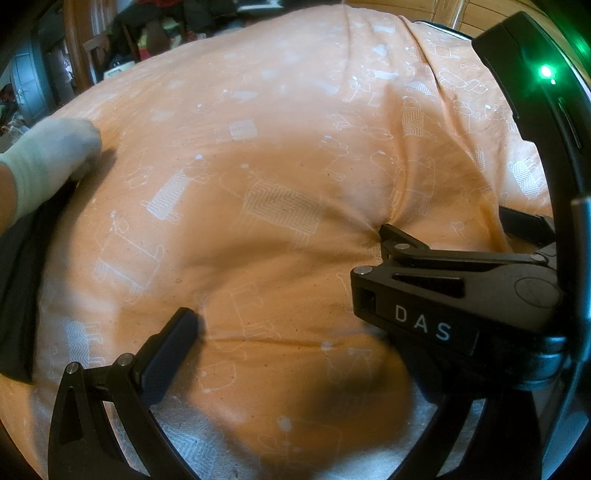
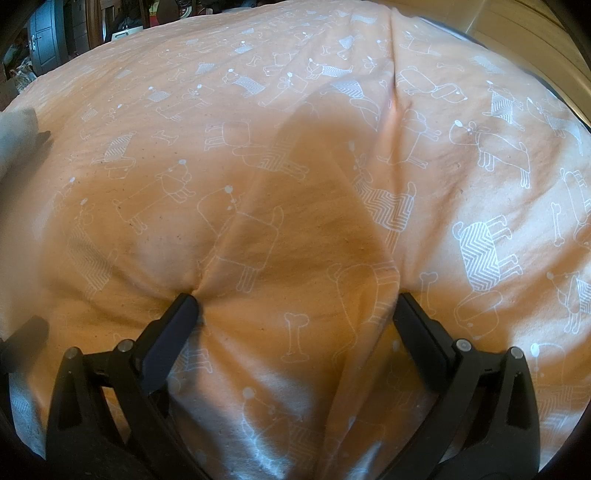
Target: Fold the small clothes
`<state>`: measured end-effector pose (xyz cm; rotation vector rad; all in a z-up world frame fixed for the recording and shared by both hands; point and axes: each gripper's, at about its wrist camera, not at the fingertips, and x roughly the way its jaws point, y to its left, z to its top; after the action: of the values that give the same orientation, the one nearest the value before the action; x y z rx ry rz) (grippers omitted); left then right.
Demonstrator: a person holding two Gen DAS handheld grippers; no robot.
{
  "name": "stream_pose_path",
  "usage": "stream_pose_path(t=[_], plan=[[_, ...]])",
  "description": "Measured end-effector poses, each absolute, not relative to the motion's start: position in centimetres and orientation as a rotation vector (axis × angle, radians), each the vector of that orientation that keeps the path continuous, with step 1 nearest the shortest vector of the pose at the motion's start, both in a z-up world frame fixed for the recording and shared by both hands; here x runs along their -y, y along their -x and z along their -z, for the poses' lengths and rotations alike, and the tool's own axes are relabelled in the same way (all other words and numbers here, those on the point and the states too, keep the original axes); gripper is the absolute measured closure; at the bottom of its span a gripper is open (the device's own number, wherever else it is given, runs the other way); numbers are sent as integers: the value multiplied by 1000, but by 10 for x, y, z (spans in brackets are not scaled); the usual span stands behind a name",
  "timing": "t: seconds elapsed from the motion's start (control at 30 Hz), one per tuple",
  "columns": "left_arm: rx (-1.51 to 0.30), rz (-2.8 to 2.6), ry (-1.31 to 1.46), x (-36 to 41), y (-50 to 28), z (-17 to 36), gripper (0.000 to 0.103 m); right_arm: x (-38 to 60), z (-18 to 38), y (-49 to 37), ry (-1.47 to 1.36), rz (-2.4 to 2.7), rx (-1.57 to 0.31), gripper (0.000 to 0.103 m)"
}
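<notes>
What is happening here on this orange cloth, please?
A person works with two handheld grippers over an orange dog-print fabric. The right gripper is open, its fingertips pressing into the cloth around a raised fold. The left gripper is open beside it. A pale sock lies at the far left edge. No folded garment is visible yet.

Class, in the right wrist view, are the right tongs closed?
No: the right tongs stand wide apart, pressing into the orange dog-print fabric.

A home bedroom: a bed covered by an orange duvet [image 2: 295, 147] printed with white cartoon dogs and bones, a wooden bed frame [image 1: 75, 40] at its far edge, and cluttered belongings [image 1: 155, 33] piled beyond a grey door [image 2: 46, 35]
</notes>
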<state>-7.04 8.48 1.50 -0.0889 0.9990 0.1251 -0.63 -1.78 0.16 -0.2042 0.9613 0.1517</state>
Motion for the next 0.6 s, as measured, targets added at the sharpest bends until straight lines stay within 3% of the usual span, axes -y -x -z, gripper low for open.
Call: stream_pose_path(t=[0.6], plan=[[-999,-123,87,-85,69,-15,0,16,-2,8,215,-147,-964,0]])
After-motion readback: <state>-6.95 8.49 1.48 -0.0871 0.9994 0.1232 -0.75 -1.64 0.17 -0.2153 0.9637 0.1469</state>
